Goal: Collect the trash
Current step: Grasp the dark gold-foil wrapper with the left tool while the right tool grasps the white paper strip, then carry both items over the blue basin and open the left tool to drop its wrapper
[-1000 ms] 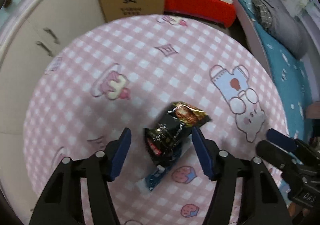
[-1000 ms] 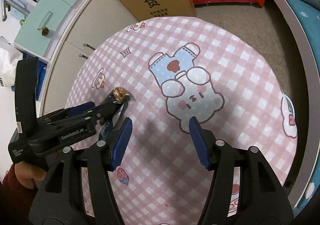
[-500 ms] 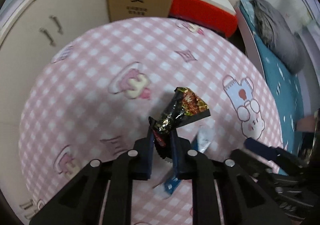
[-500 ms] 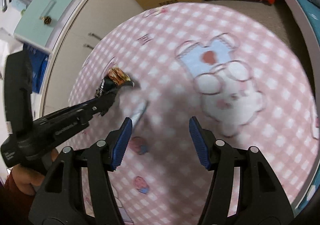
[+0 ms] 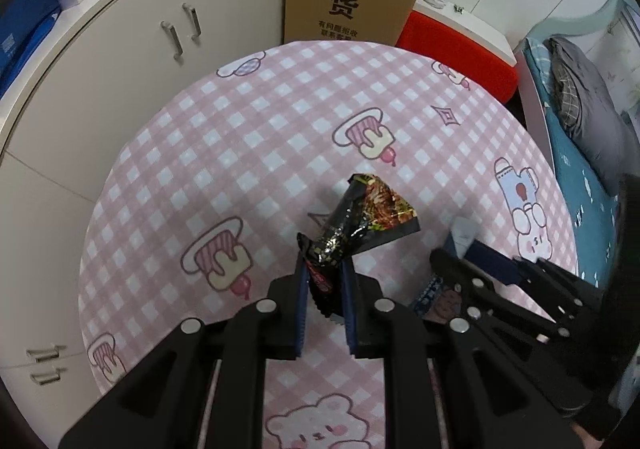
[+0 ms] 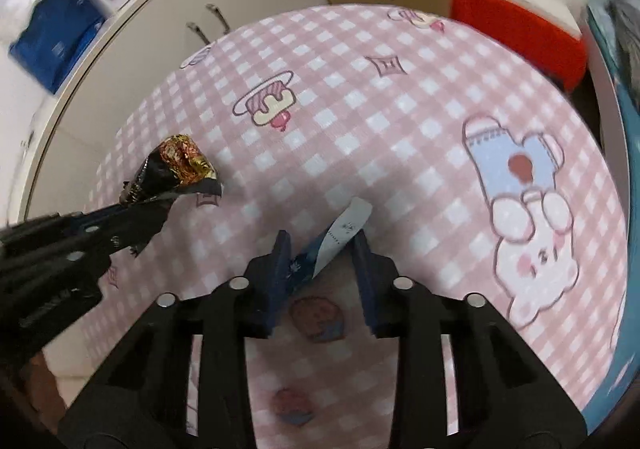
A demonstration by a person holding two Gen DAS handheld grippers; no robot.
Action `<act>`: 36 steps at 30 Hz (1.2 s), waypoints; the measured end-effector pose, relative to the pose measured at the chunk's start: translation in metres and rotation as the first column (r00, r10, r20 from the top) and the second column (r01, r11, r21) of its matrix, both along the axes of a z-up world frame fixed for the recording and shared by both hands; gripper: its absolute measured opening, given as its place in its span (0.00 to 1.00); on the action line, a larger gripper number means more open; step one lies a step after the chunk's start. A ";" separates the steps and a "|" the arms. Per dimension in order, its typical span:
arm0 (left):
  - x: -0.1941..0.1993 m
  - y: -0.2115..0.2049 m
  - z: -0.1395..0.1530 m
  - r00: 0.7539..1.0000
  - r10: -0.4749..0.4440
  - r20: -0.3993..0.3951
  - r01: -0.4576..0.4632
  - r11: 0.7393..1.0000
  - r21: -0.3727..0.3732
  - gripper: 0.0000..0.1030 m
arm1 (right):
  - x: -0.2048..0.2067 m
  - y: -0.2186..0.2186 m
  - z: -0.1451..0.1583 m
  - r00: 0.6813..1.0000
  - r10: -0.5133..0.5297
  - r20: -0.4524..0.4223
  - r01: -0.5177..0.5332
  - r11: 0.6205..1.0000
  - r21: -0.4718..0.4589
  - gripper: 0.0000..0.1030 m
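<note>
My left gripper (image 5: 325,281) was clamped on the black snack wrapper (image 5: 360,225), held clear above the pink checked tablecloth (image 5: 240,153). Just beyond it, my right gripper (image 6: 320,261) was closing around the blue-and-white wrapper (image 6: 340,237) lying on that cloth, its pads not yet pressing. I judged one piece collected and one nearly gripped, with both left to bin.

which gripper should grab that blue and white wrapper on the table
Right. The right gripper already straddles the blue and white wrapper, jaws closing on it, while the left gripper is shut on the black snack wrapper.
</note>
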State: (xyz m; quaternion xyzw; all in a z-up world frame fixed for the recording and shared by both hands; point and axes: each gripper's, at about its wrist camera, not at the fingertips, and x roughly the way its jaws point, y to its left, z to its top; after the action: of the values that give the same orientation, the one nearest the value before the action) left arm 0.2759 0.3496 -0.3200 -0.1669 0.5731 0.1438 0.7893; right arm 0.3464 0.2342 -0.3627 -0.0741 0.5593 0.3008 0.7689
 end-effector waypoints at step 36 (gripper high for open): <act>0.116 -0.493 0.005 0.890 -0.445 0.097 0.450 0.892 -0.037 0.14 | 0.046 -0.523 0.047 0.873 -0.488 0.012 0.476 0.857 0.197 0.07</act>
State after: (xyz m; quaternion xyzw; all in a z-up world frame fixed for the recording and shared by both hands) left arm 0.3915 -0.1432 -0.3147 -0.0596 0.5656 -0.0658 0.8199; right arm 0.3926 -0.2890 -0.3152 0.1318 0.5051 0.1480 0.8400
